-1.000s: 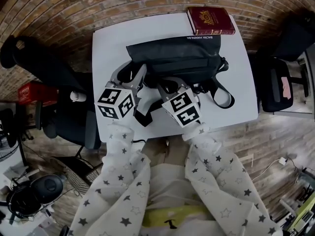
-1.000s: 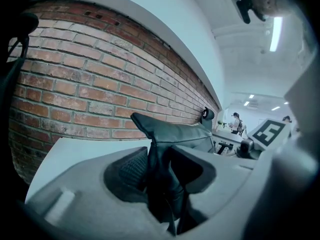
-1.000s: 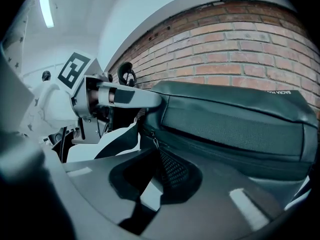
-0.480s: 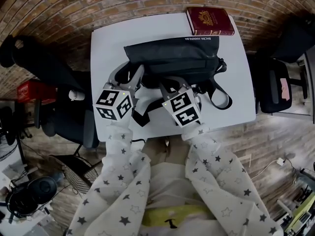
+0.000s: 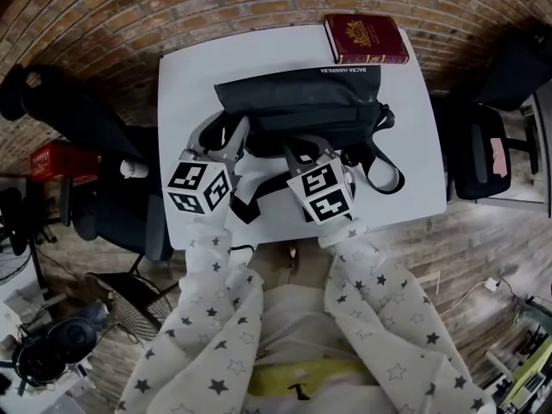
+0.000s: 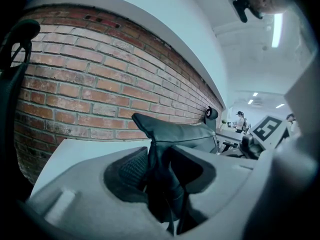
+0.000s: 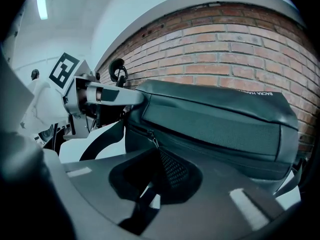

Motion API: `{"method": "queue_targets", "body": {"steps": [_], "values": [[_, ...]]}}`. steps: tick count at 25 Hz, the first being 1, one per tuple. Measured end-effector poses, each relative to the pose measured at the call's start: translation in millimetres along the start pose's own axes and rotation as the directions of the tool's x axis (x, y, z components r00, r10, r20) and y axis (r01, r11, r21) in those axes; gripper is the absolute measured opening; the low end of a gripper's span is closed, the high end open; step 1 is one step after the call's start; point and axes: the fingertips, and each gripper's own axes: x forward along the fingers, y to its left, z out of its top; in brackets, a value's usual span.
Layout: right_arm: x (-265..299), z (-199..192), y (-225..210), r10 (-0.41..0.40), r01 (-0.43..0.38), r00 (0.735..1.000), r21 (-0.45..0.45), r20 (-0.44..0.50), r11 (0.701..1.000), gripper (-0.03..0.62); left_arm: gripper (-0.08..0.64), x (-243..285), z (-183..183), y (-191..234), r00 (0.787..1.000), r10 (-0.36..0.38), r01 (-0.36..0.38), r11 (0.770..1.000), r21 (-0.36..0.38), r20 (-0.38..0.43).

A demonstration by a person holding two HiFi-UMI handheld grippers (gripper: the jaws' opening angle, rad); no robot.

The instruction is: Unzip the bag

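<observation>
A black bag [image 5: 297,102] lies across the middle of the white table [image 5: 185,67]. My left gripper [image 5: 226,136] is at the bag's left end. In the left gripper view a fold of the bag's end [image 6: 175,131] stands between the pads, and the left gripper [image 6: 157,169] is shut on it. My right gripper [image 5: 304,147] is at the bag's front side, left of centre. In the right gripper view the zipper pull [image 7: 153,143] runs down from the zip line into the nearly closed jaws; the right gripper [image 7: 157,171] is shut on it. The zip looks closed along the bag [image 7: 220,119].
A dark red book [image 5: 366,38] lies at the table's back right corner, close behind the bag. The bag's strap [image 5: 388,175] loops on the table to the right of my right gripper. Office chairs stand to the left [image 5: 95,145] and to the right [image 5: 483,149] of the table.
</observation>
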Motion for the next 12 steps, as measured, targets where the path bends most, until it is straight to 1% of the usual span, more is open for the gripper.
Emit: {"method": "queue_targets", "body": {"steps": [12], "values": [[-13.1, -10.3, -27.0, -0.061, 0.061, 0.998, 0.039, -0.006, 0.997, 0.02, 0.144, 1.0, -1.8, 0.7, 0.999, 0.032, -0.031, 0.999, -0.008, 0.004]]}}
